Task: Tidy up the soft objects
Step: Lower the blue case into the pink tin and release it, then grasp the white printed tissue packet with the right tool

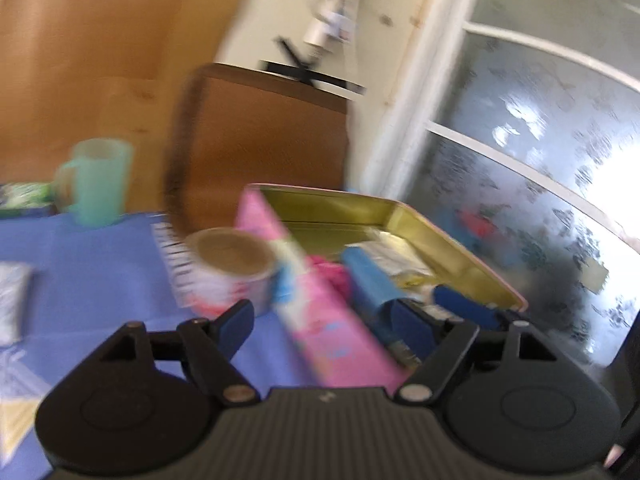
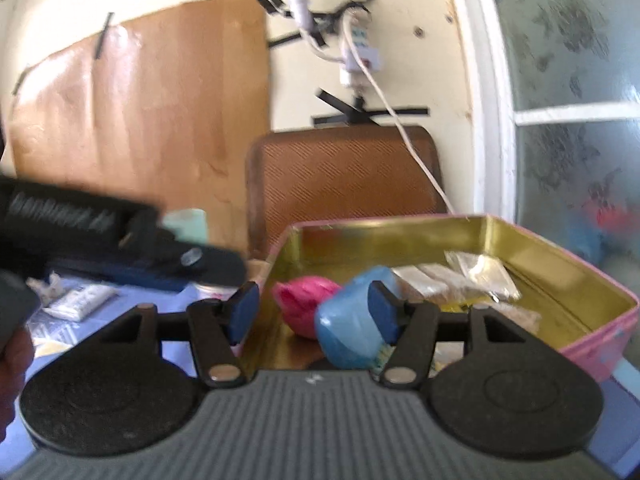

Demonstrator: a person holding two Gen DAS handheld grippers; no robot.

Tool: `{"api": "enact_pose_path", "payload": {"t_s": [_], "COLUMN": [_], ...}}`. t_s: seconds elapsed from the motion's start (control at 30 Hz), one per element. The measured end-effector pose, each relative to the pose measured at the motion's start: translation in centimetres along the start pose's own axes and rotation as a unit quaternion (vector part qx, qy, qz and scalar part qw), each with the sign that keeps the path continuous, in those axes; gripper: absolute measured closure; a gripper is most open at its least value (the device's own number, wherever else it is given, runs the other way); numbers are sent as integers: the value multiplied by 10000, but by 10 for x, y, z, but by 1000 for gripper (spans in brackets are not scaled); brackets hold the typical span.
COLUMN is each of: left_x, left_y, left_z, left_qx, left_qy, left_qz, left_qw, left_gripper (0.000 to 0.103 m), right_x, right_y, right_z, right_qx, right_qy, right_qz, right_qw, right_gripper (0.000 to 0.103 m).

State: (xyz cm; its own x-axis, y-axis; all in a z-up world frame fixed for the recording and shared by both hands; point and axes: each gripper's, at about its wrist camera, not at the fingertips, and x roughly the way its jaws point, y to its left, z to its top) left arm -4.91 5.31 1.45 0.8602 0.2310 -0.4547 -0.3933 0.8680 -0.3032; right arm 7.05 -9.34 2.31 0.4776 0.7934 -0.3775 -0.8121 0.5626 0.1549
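A pink tin (image 2: 400, 236) with a gold inside stands on the blue cloth. In it lie a pink bundle (image 2: 304, 300) and a light blue roll (image 2: 348, 332), which rests against the right pad of my right gripper (image 2: 314, 312). That gripper is open, and its left pad stands clear by the tin's left wall. In the blurred left wrist view, my left gripper (image 1: 322, 316) is open astride the tin's pink side wall (image 1: 320, 320), with the blue roll (image 1: 368, 276) just inside it. One of the left gripper's fingers (image 2: 216, 268) crosses the left of the right wrist view.
A tape roll (image 1: 232, 268) and a green mug (image 1: 98, 182) stand on the blue cloth (image 1: 100, 280) left of the tin. Clear packets (image 2: 460, 276) lie at the tin's back. White packets (image 2: 80, 300) lie on the cloth. A brown tray (image 2: 344, 176) leans behind. A window is at the right.
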Motion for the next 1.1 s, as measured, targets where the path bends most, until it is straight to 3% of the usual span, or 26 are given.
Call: {"api": "enact_pose_path", "payload": {"t_s": [0.2,0.3,0.43,0.53,0.57,0.73,0.8,0.93,1.03,1.07,1.1], "left_x": [-54,-79,-108,-128,-135,-145,-149,-150,-150,-150,-150], "left_y": [89,123,153,164,165,170,176,178,173,172,172], "left_z": [-28,-44,-66,-74,-77,-78,-79,-82,-82,-82,-82], "left_qx": [-738,-761,-986,-1400,-1491,-1768,-1887,-1940,-1831,-1807,-1787], "left_qy": [-229,-268,-428,-951,-1237,-1635,-1702,-1781,-1775,-1779,-1777], "left_qz": [940,1646,2014,2021,2085,2250,2000,2010,2068,2089,2111], "left_qw": [9926,9830,9736,9646,9586,9441,9463,9435,9446,9445,9444], "left_gripper": [24,24,24,23,19,18,17,16,16,16,16], "right_x": [-2,12,48,75,85,137,152,182,202,207,205], "right_y": [54,84,123,156,166,221,233,249,253,255,257], "right_z": [0,-3,-6,-2,1,6,5,4,2,-2,-4], "right_qx": [-528,-556,-516,-616,-573,-335,-282,-272,-188,-240,-434], "right_qy": [100,612,1336,1511,1545,1842,2018,2247,2602,2708,2623], "right_qz": [747,1433,2075,2248,2303,2348,2359,1982,1975,1966,1944], "right_qw": [9958,9862,9677,9607,9591,9539,9502,9537,9449,9420,9442], "right_gripper": [40,40,40,34,27,11,9,9,9,10,18]}}
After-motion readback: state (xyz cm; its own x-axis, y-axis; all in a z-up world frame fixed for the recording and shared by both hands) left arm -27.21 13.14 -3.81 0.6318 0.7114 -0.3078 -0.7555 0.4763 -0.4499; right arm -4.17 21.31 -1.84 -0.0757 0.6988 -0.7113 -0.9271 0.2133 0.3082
